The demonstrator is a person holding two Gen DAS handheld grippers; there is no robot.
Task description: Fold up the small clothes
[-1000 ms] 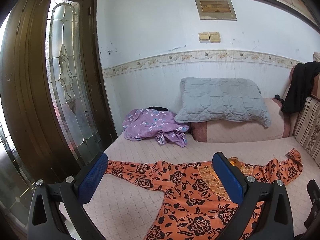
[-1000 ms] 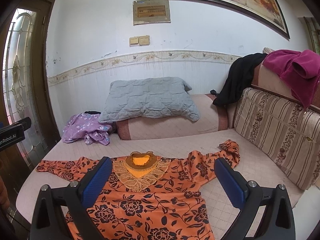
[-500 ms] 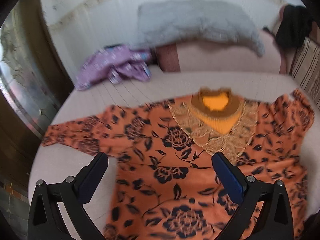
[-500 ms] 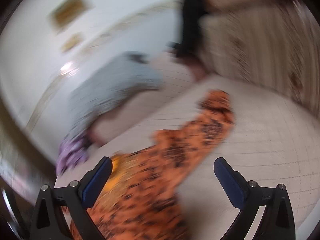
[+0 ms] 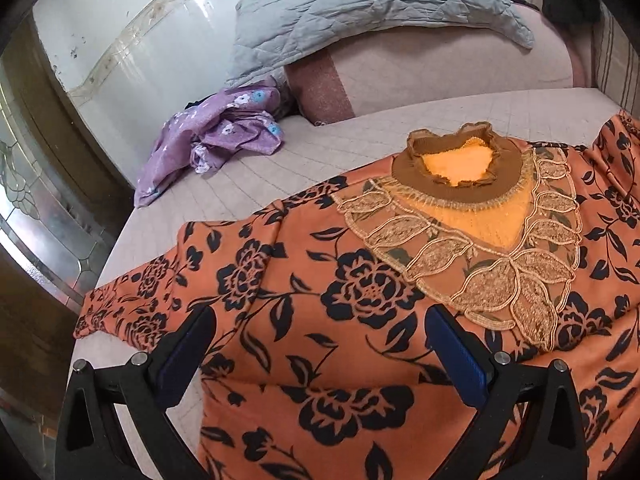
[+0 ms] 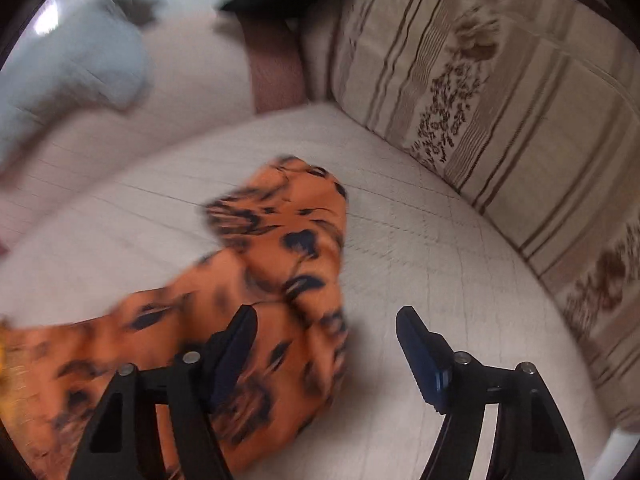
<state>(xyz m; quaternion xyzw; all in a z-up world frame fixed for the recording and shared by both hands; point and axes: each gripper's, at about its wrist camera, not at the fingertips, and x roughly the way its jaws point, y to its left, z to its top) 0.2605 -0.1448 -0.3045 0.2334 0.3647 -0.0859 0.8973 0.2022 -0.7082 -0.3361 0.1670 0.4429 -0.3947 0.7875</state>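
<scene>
An orange blouse (image 5: 360, 292) with black roses and a lace collar (image 5: 472, 216) lies spread flat on the pink bed (image 5: 320, 152). My left gripper (image 5: 320, 320) is open and hovers low over its left shoulder, near the left sleeve (image 5: 136, 300). In the right wrist view, which is blurred, the blouse's right sleeve (image 6: 288, 240) lies bunched on the mattress. My right gripper (image 6: 326, 320) is open just above the sleeve's outer edge, holding nothing.
A crumpled purple floral garment (image 5: 216, 136) lies at the bed's far left. A grey pillow (image 5: 360, 4) rests on a pink bolster (image 5: 440, 68) at the back. A striped cushion (image 6: 500, 92) lines the right side. A glass door (image 5: 36, 200) stands left.
Both grippers have tipped down and moved in close over the blouse, the left towards the left shoulder, the right towards the right sleeve. Both stay open.
</scene>
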